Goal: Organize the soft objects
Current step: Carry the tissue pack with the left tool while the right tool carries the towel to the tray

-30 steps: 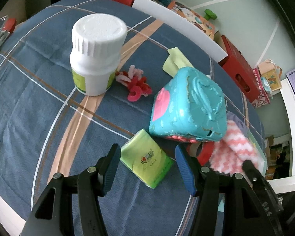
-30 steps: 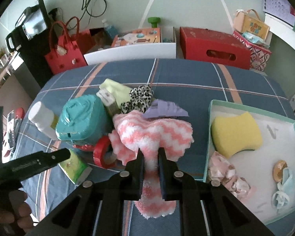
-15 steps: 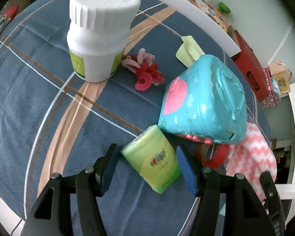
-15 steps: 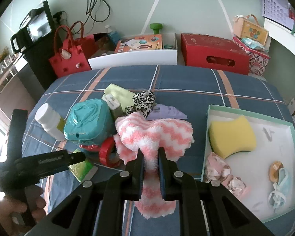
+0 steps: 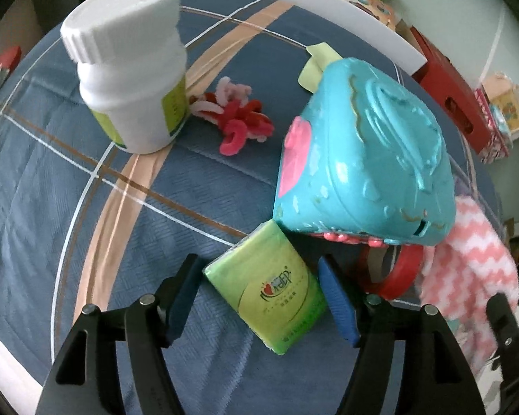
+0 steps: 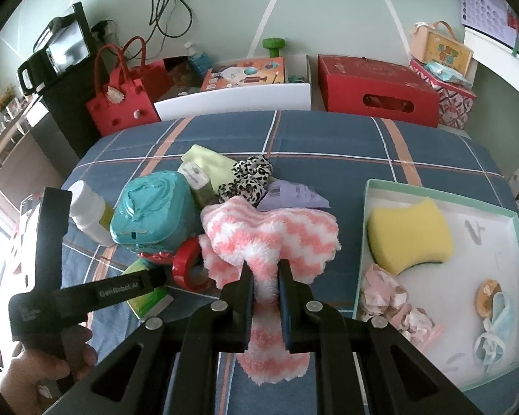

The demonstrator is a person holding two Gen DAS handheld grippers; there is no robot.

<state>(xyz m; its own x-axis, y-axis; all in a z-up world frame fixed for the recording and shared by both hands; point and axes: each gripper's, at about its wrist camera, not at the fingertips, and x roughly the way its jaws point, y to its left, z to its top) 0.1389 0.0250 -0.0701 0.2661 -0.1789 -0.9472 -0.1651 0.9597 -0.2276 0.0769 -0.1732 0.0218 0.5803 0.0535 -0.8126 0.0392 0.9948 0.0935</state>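
Note:
A green tissue pack (image 5: pixel 270 287) lies on the blue plaid cloth, against the base of a teal toy case (image 5: pixel 363 152). My left gripper (image 5: pixel 259 294) straddles the pack with its jaws opening, a blue pad on each side and neither pressing it. In the right wrist view the left gripper (image 6: pixel 148 282) reaches in from the left, held by a hand. My right gripper (image 6: pixel 264 287) is shut on a pink-and-white fuzzy cloth (image 6: pixel 273 235), whose tail hangs below the fingers. A teal-rimmed tray (image 6: pixel 366 190) to the right holds a yellow sponge (image 6: pixel 410 235) and a pink cloth (image 6: pixel 391 297).
A white bottle (image 5: pixel 131 69) stands at the far left beside a red-and-pink pipe-cleaner bundle (image 5: pixel 235 117). A red tape ring (image 6: pixel 185 263) leans under the toy case. A leopard scrunchie (image 6: pixel 249 176), a pale green cloth (image 6: pixel 207 159) and a purple sheet (image 6: pixel 294 197) lie behind.
My left gripper has come down and forward over the tissue pack, and its jaws have widened around it. The right gripper and its fuzzy cloth have stayed put.

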